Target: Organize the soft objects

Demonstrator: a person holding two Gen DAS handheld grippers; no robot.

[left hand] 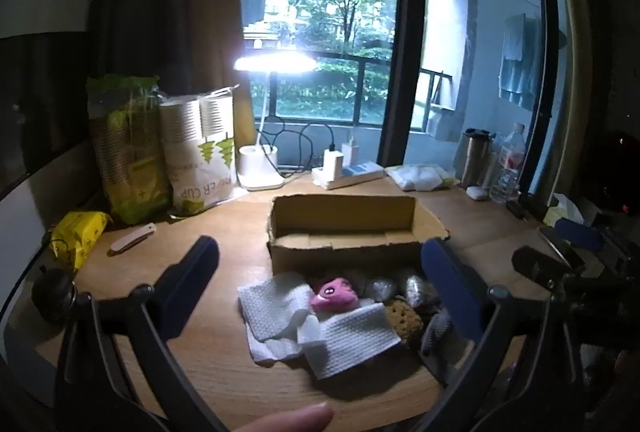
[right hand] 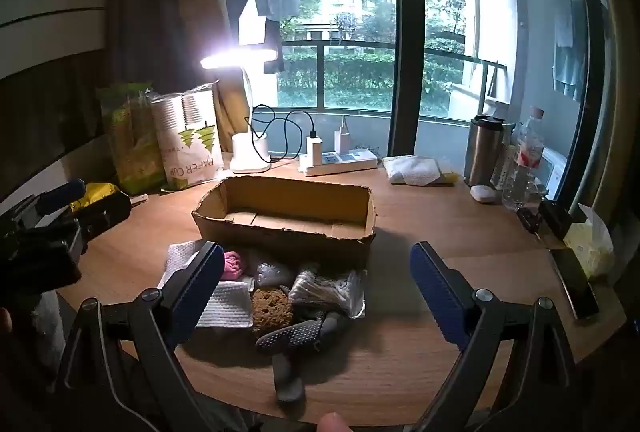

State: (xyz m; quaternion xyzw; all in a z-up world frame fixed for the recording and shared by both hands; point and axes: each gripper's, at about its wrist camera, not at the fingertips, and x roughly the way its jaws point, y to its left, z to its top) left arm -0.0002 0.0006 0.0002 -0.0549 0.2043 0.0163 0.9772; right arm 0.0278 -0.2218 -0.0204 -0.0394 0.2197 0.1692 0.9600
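An empty open cardboard box (left hand: 344, 228) (right hand: 288, 220) stands mid-table. In front of it lies a pile of soft things: white cloths (left hand: 276, 304) (right hand: 226, 304), a pink plush toy (left hand: 334, 294) (right hand: 233, 266), a brown sponge (left hand: 404, 318) (right hand: 272, 306), silvery wrapped bags (left hand: 380, 288) (right hand: 328, 288) and a grey dotted glove (left hand: 438, 332) (right hand: 296, 336). My left gripper (left hand: 320, 272) is open and empty, hovering over the pile. My right gripper (right hand: 316, 272) is open and empty, also above the pile. The right gripper shows at the right of the left wrist view (left hand: 580, 236).
A lit desk lamp (left hand: 260, 168) (right hand: 250, 152), paper cup bags (left hand: 200, 156) (right hand: 188, 140), a power strip (left hand: 348, 172) (right hand: 340, 160), a steel flask (right hand: 486, 152), a water bottle (right hand: 524, 160), a yellow packet (left hand: 78, 236) and a phone (right hand: 574, 280) ring the table.
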